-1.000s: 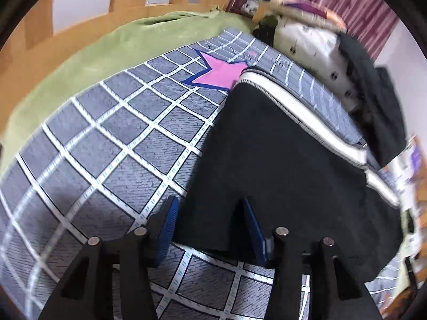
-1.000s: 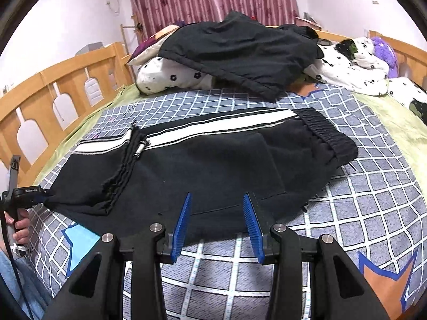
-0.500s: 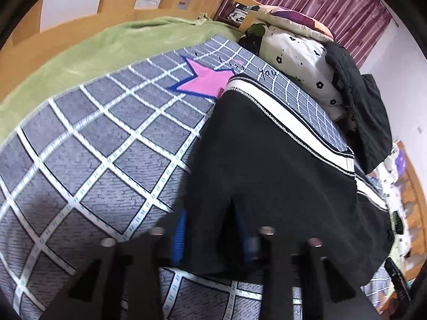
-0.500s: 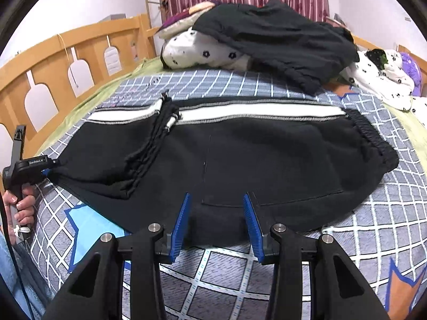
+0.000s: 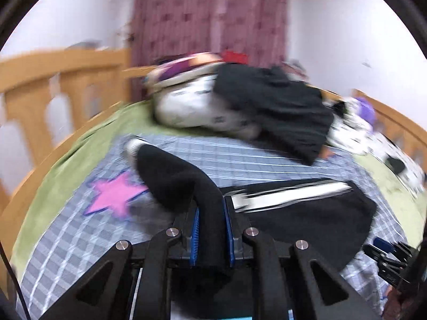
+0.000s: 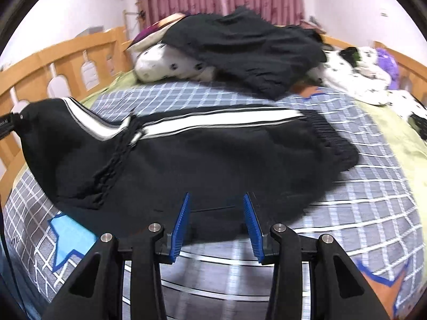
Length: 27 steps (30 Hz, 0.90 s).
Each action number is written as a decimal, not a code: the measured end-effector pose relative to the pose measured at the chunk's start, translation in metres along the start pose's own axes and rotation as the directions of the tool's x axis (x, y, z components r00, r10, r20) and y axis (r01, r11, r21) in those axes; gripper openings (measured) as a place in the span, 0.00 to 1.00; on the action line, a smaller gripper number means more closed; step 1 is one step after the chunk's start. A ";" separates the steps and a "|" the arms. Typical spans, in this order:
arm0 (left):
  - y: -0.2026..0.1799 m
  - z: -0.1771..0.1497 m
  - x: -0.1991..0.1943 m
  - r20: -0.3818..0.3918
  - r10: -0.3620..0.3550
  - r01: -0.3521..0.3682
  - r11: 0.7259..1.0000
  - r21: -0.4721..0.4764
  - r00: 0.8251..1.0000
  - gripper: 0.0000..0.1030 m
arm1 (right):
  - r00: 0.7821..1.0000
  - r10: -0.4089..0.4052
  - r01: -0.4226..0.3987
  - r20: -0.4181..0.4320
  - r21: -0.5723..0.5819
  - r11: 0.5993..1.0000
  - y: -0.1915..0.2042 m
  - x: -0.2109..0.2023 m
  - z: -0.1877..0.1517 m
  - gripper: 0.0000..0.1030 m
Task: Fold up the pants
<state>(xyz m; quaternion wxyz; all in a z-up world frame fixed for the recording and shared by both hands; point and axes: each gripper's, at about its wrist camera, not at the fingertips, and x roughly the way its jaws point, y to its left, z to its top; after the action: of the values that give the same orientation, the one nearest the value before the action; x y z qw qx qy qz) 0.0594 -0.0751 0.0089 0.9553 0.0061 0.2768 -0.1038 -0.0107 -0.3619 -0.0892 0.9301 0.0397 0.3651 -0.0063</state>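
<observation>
Since a second ago the left gripper (image 5: 210,236) has just closed on the black track pants (image 6: 202,157) leg hem and lifted it off the checked bedspread (image 6: 373,213). Right gripper (image 6: 216,226) half-open, empty, at the near edge. Mid-fold; next, carry the hem right toward the waistband (image 6: 328,133).

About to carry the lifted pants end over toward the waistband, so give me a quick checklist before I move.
1. Left gripper clamped on pants: ok, jaws just closed on black fabric.
2. Leg end lifted off bedspread: ok.
3. Right gripper holding the near edge: not ok, jaws open, fabric between them.
4. Waistband lying flat: ok.
5. Landing area free of the dark garment: ok, it lies apart.
6. Both layers pinched: cannot tell.
</observation>
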 end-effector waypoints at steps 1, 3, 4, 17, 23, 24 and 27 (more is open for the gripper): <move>-0.019 0.002 0.005 -0.005 -0.034 0.034 0.999 0.020 0.999 0.14 | 1.000 -0.005 0.005 0.010 0.025 1.000 -0.010 -0.005 0.000 0.40; -0.067 0.002 0.020 -0.033 -0.112 0.114 0.991 0.066 0.993 0.14 | 1.000 -0.010 0.008 0.029 0.081 0.997 -0.032 -0.013 -0.002 0.40; -0.087 0.000 0.028 -0.049 -0.138 0.142 0.986 0.084 0.989 0.14 | 0.999 -0.017 0.013 0.035 0.106 0.994 -0.043 -0.017 -0.003 0.40; -0.173 -0.073 0.064 -0.270 -0.355 0.393 0.914 0.101 0.895 0.06 | 1.000 -0.001 -0.005 0.023 0.253 0.967 -0.098 -0.019 -0.019 0.40; -0.084 -0.068 0.023 -0.203 -0.195 0.219 0.970 0.104 0.960 0.12 | 0.984 0.178 -0.176 0.016 0.251 0.952 -0.071 0.002 0.001 0.46; -0.069 -0.070 0.022 -0.206 -0.161 0.181 0.980 0.083 0.965 0.17 | 0.978 0.209 -0.205 0.012 0.264 0.943 -0.068 0.008 0.007 0.49; -0.019 -0.090 0.017 -0.238 -0.132 0.124 0.991 -0.049 0.962 0.48 | 0.943 0.332 -0.310 -0.020 0.312 0.898 -0.058 0.036 0.026 0.53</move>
<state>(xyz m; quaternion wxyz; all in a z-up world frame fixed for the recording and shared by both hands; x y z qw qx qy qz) 0.0220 -0.0909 -0.0749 0.9059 -0.0154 0.3921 -0.1590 0.0315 -0.4209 -0.0986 0.8871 0.2422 0.3818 0.0923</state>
